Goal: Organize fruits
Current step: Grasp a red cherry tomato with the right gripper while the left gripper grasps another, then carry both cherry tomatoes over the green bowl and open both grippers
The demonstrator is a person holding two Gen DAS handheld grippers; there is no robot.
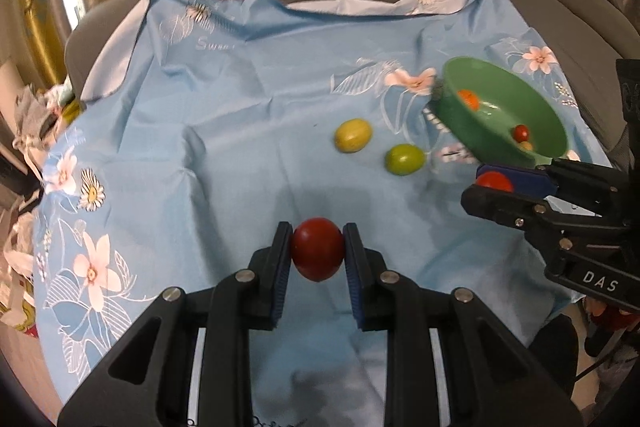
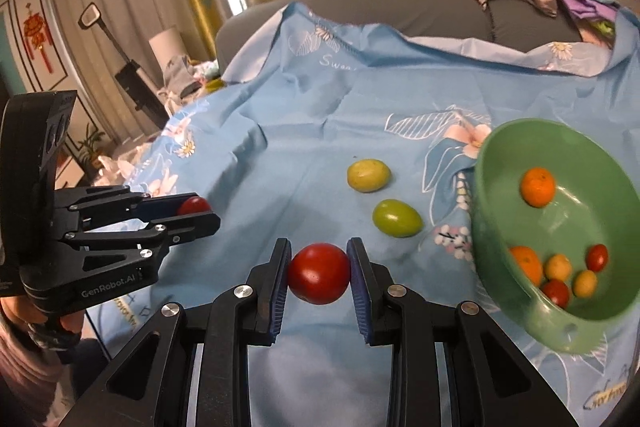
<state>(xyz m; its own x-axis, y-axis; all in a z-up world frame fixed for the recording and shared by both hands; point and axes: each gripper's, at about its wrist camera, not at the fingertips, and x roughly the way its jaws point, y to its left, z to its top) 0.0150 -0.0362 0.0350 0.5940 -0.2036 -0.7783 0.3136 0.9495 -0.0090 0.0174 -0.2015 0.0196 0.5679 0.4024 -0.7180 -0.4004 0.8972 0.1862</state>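
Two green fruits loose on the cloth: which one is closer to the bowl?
The greener fruit, nearer the green bowl. The yellower fruit lies farther off.

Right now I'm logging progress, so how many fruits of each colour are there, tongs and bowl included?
Red: 4, one in the left tongs, one in the right tongs, two in the green bowl.
Orange: 2.
Yellow: 2.
Green-yellow on the cloth: 2.
Total: 10.

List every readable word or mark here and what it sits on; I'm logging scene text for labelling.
"DAS": right tool, on its body, left wrist view.
"GenRobot.AI": left tool, on its body, right wrist view.
"Swee…": blue floral cloth, rest blurred.
Yellow script at the cloth's lower right corner: unreadable.
Red wall hanging: no readable characters.
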